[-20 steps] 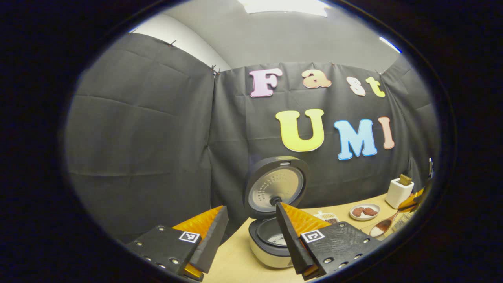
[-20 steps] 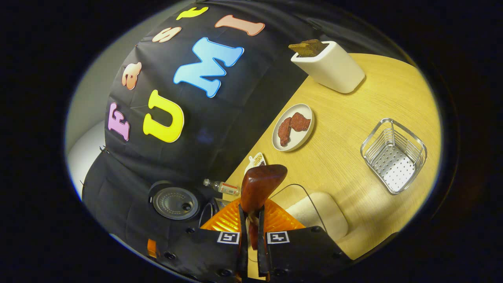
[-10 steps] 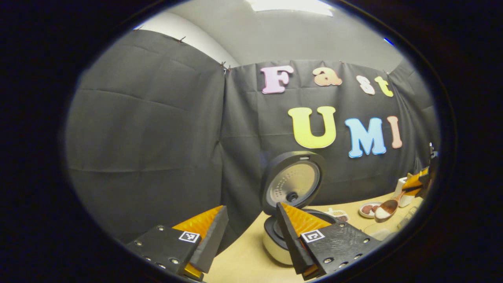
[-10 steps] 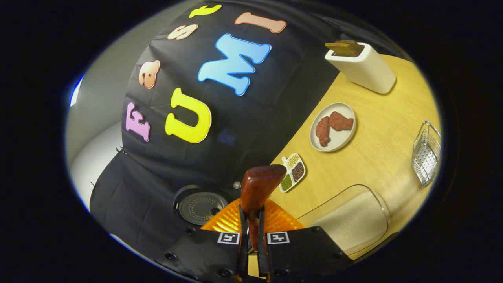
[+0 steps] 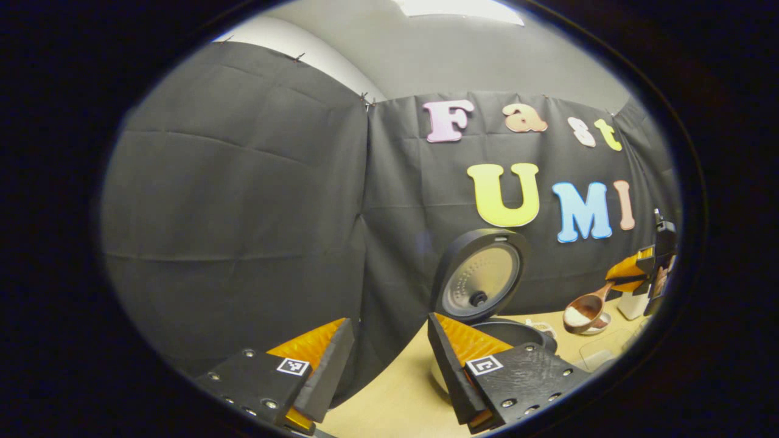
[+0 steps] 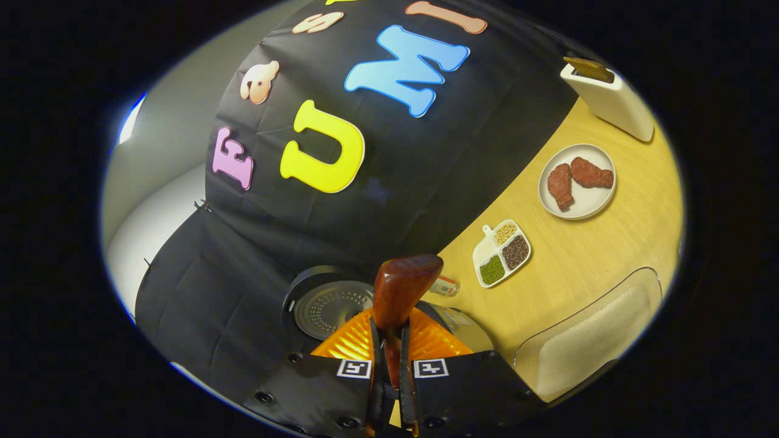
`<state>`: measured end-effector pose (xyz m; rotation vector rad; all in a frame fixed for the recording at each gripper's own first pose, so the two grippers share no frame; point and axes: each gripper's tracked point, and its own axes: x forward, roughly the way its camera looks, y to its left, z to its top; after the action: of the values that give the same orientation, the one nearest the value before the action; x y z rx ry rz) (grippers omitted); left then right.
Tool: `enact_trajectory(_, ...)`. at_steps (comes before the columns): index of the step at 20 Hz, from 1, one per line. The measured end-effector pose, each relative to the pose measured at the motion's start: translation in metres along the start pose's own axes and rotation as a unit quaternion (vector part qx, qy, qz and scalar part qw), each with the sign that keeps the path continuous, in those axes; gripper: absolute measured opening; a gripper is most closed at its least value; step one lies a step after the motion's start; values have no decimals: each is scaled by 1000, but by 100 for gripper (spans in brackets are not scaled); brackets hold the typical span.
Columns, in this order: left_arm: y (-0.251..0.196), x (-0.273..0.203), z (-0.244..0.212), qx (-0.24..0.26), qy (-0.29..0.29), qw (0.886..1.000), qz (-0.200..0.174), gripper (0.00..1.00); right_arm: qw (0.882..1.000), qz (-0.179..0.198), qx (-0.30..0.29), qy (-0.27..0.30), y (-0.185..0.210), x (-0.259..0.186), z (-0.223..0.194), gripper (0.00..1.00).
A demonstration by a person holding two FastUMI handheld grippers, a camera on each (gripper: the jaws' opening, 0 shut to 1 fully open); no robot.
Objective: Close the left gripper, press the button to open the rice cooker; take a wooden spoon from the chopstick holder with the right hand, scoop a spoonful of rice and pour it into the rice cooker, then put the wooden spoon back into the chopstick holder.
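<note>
The rice cooker (image 5: 508,333) stands with its lid (image 5: 481,283) raised at the table's back. My left gripper (image 5: 389,325) is open and empty, in front of the cooker and to its left. My right gripper (image 6: 389,323) is shut on the handle of the wooden spoon (image 6: 405,286). In the left gripper view the spoon's bowl (image 5: 578,313) carries white rice and hangs in the air just right of the cooker, with the right gripper (image 5: 630,277) behind it. In the right gripper view the cooker's lid (image 6: 331,307) and the pot's rim (image 6: 465,322) lie just below the spoon. The white chopstick holder (image 6: 608,97) stands far right.
A clear container of rice (image 6: 584,340) sits at the table's near right. A plate with two pieces of meat (image 6: 578,180), a divided dish of beans (image 6: 502,252) and a small bottle (image 6: 447,285) lie on the wooden table (image 6: 608,243) beyond the cooker.
My right gripper has carried the rice-filled spoon up and left from the rice container to beside the open cooker. My left gripper has swung left and stayed open.
</note>
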<state>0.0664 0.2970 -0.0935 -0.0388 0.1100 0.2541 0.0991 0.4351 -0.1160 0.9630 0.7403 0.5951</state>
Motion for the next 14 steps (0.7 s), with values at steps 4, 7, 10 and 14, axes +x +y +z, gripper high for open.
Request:
enact_trajectory(4,24,-11,-7,4,6,1000,19,77,1000,6,-22,22,17,29,-24,11)
enact_trajectory(7,41,-19,-15,4,14,999,34,77,997,7,-63,33,23,52,-41,11)
enact_trajectory(10,58,-25,-25,5,24,998,52,77,994,6,-99,46,27,74,-62,11)
enact_trajectory(14,76,-35,-37,2,37,997,75,78,983,-8,-175,59,22,104,-87,11)
